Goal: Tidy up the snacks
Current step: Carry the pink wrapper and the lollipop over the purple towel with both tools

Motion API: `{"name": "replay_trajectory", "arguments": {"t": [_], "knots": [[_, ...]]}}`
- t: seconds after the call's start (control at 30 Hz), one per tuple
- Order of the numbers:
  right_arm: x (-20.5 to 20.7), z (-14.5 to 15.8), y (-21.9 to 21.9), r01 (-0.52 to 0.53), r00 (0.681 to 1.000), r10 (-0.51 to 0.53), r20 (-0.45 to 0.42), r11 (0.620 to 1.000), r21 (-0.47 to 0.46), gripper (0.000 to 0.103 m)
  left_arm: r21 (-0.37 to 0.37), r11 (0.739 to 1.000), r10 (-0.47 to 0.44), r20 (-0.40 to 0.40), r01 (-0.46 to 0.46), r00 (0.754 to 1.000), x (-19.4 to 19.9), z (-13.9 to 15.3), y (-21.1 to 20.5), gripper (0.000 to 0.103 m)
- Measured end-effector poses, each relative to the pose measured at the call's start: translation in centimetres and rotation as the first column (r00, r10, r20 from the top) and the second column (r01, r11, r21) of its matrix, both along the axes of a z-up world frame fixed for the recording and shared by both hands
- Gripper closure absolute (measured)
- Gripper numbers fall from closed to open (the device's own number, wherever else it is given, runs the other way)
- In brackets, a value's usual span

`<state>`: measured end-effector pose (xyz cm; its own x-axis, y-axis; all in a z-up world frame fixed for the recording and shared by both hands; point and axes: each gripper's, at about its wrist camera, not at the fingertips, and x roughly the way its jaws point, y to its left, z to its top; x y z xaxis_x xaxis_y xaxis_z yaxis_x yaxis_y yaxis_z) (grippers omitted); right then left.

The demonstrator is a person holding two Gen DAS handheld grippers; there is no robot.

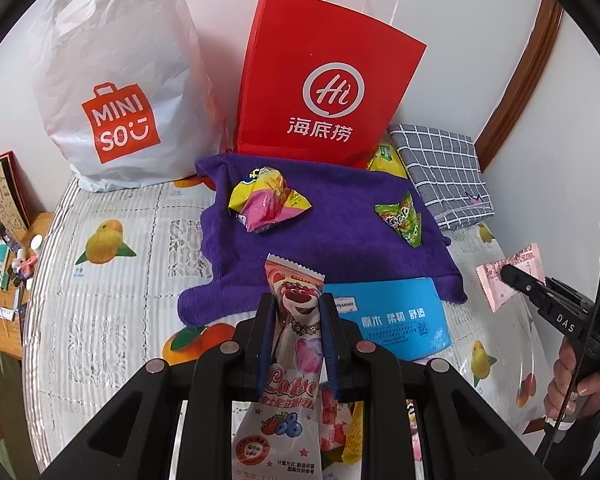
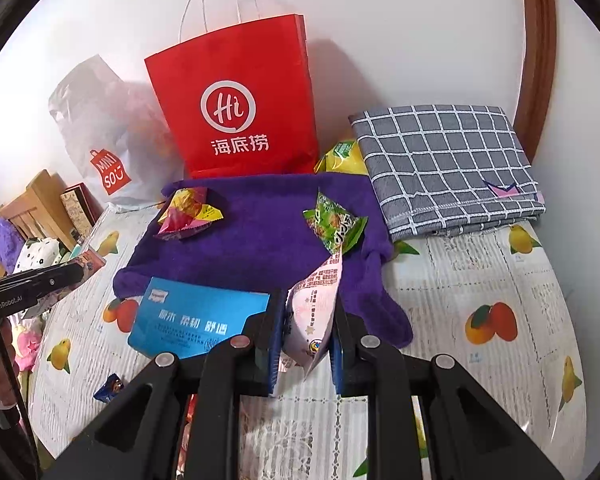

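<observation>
The surface (image 1: 112,280) is the largest thing in view, covered with a fruit-printed plastic cloth. At its back, against the wall, stand a white MINISO plastic bag (image 1: 116,92) and a red Haidilao paper bag (image 1: 324,80), and a folded grey checked cloth (image 2: 444,168) lies to the right of the red bag. In front of the bags a purple towel (image 1: 312,240) is spread out, and a blue tissue pack (image 1: 396,320) lies at its near edge.

On the towel two snacks rest well apart: a yellow and pink snack packet (image 1: 266,200) on the left and a green snack packet (image 1: 402,216) on the right. A yellow-green packet (image 2: 342,158) is partly hidden between the red bag and the checked cloth. A small dark blue candy (image 2: 108,388) lies on the surface near the tissue pack.

The left gripper (image 1: 298,332) is pressed together on a Lotso bear snack wrapper (image 1: 296,312), held above the surface. The right gripper (image 2: 306,332) pinches a pink and white snack wrapper (image 2: 320,304) in the same way.

The task seems to be in the middle: two snacks are lifted but not yet placed anywhere, and several others remain loose. Where they should go, the towel or one of the bags, cannot be told.
</observation>
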<state>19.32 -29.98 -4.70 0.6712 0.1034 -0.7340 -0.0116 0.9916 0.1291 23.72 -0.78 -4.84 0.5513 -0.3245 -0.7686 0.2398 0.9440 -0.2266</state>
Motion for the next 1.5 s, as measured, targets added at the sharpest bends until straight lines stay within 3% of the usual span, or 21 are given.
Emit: {"name": "replay_trajectory", "arguments": {"t": [0.63,1.5], "knots": [[3.9,-0.7,1.0,-0.003,1.000,0.003,-0.005,1.000,-0.030,0.083,0.011,1.000,-0.016,-0.003,0.016,1.000,3.1,-0.1,-1.1,0.082],[11.2,-4.7,2.1,-0.019,0.998,0.018,-0.062,1.000,-0.005,0.083,-0.017,1.000,0.025,-0.063,-0.026,0.998,9.9,-4.3,0.3,0.082]]}}
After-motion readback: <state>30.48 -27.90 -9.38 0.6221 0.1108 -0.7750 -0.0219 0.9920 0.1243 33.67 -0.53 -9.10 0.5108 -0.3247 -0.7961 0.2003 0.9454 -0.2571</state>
